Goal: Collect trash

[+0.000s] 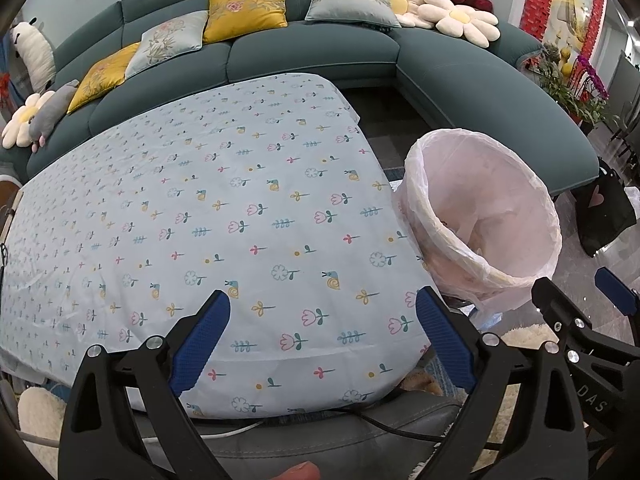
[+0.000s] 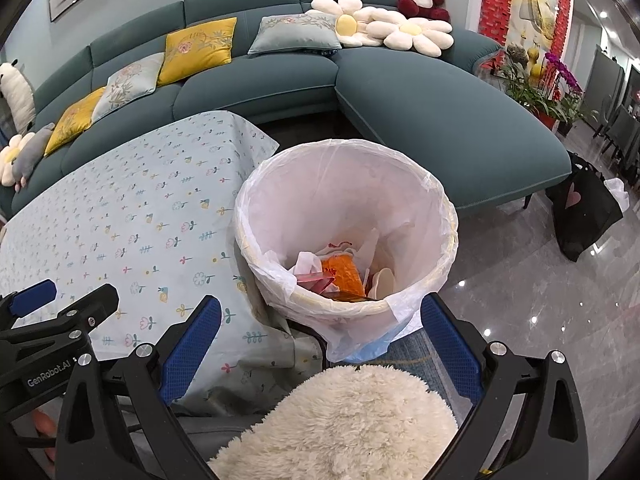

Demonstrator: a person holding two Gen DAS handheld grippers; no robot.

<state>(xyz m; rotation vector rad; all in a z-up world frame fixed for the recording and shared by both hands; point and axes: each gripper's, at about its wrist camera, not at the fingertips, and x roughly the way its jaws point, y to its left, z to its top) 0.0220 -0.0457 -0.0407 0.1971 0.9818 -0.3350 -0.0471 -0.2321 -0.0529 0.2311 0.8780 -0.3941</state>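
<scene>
A trash bin lined with a thin white bag stands on the floor at the table's right end; it also shows in the left wrist view. Inside lie an orange wrapper, a red packet and crumpled white paper. My right gripper is open and empty, held just in front of the bin. My left gripper is open and empty above the near edge of the table, which has a light blue flowered cloth.
A teal corner sofa with cushions and plush toys runs behind the table. A fluffy cream stool sits under my right gripper. A black bag and potted flowers stand on the glossy grey floor at right.
</scene>
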